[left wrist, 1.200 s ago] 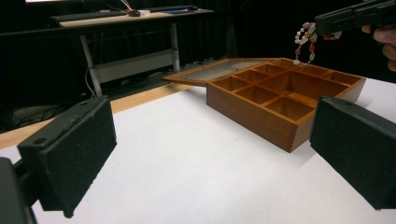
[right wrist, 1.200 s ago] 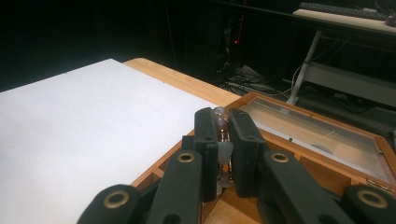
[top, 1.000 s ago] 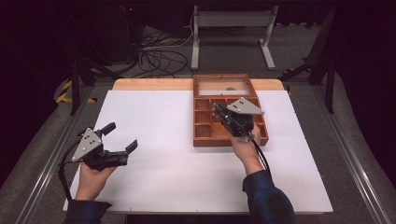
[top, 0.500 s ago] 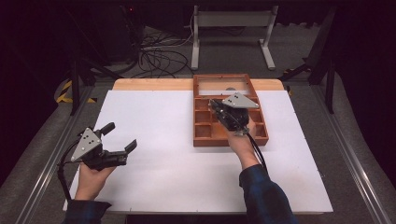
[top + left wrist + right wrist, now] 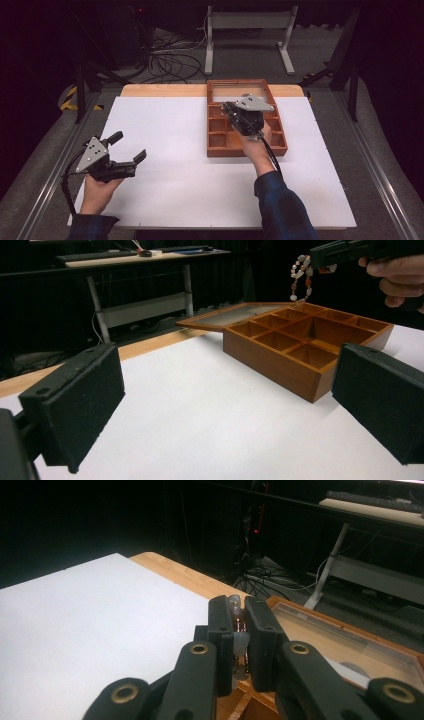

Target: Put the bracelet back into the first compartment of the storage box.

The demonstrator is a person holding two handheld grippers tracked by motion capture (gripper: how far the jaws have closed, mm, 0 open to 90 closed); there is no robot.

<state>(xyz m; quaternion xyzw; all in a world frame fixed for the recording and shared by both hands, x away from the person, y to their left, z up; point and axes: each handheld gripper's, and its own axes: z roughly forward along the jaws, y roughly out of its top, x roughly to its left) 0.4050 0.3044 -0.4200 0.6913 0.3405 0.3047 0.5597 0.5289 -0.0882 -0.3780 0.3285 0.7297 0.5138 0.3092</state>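
Note:
A brown wooden box [image 5: 220, 141] with several small compartments lies on the white table, its glass lid [image 5: 236, 90] folded open toward the far side. My right gripper [image 5: 229, 108] hovers over the box's middle compartments, shut on a string of pale and reddish beads [image 5: 301, 276] that dangles above the box [image 5: 305, 352]. In the right gripper view the beads [image 5: 239, 630] are pinched between the two jaws. My left gripper [image 5: 129, 147] is held above the table's near left part, open and with nothing in it, its pads [image 5: 80, 400] wide apart.
The white board [image 5: 165, 150] covers most of the wooden table [image 5: 165, 90]. A metal stand [image 5: 247, 30] and cables [image 5: 170, 60] lie on the floor beyond the far edge. Metal rails [image 5: 380, 170] run along both sides.
The right gripper has moved a little toward the far side of the box with the beads. The left gripper has stayed in place.

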